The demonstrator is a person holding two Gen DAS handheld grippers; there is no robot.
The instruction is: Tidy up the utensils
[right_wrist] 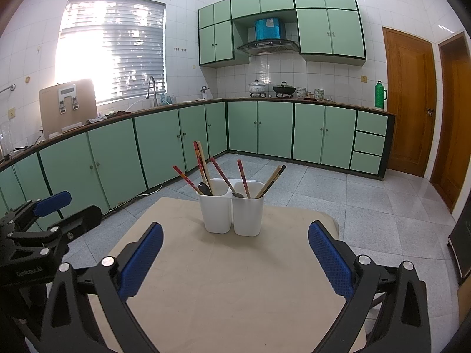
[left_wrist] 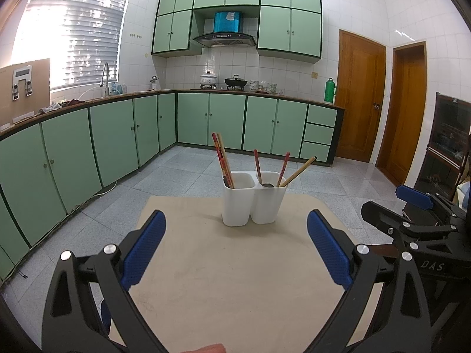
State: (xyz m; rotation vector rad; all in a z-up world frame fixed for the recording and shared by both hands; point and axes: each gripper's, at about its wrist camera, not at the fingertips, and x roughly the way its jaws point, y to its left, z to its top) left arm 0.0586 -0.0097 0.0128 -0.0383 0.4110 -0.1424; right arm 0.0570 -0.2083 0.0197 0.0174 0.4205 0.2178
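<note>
A white two-compartment utensil holder (left_wrist: 253, 198) (right_wrist: 232, 209) stands near the far edge of a beige table (left_wrist: 235, 279) (right_wrist: 235, 279). Red and wooden chopsticks (left_wrist: 222, 158) (right_wrist: 201, 161) and a dark spoon (right_wrist: 205, 189) stand in its left compartment. More chopsticks (left_wrist: 297, 172) (right_wrist: 269, 181) and a spoon (right_wrist: 238, 194) stand in its right one. My left gripper (left_wrist: 235, 247) is open and empty, short of the holder. My right gripper (right_wrist: 235, 253) is open and empty too. Each gripper shows at the edge of the other's view, the right one (left_wrist: 412, 206) and the left one (right_wrist: 38, 217).
Green base cabinets (left_wrist: 117, 141) run along the left and far walls beyond a grey tiled floor (left_wrist: 191, 170). Two wooden doors (left_wrist: 359, 97) stand at the right. A dark cabinet (left_wrist: 447, 147) is at the far right.
</note>
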